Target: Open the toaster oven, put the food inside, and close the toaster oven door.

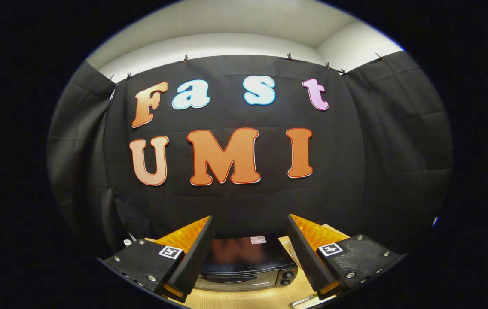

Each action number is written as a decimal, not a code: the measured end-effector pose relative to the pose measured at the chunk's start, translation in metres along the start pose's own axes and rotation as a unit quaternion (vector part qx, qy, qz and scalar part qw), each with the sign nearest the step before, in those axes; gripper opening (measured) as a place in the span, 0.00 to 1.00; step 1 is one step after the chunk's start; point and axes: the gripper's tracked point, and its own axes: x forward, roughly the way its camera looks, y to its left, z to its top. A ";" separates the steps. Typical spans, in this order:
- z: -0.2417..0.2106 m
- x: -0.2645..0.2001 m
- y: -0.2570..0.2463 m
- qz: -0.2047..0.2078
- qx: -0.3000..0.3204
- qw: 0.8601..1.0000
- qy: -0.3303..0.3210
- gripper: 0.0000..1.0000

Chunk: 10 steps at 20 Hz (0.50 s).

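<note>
A black toaster oven stands on a light wooden table, well below and beyond my fingers. Its top is glossy, with a small label near the back. The door on its front looks closed, with a handle across it and two knobs at the right end. My gripper is open, held high above the table, with nothing between the fingers. The oven shows in the gap between the two fingers.
The black cloth booth wall rises right behind the oven. A pale rimmed object lies on the table near the right finger. A small white thing sits at the table's back left.
</note>
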 end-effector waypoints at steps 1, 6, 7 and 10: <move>-0.011 0.005 0.004 0.002 0.003 1.000 0.006 0.99; -0.069 0.028 0.019 0.010 -0.002 0.999 0.040 0.99; -0.081 0.033 0.024 0.014 -0.009 0.999 0.046 0.99; -0.128 0.043 0.035 0.027 -0.037 0.995 0.091 0.99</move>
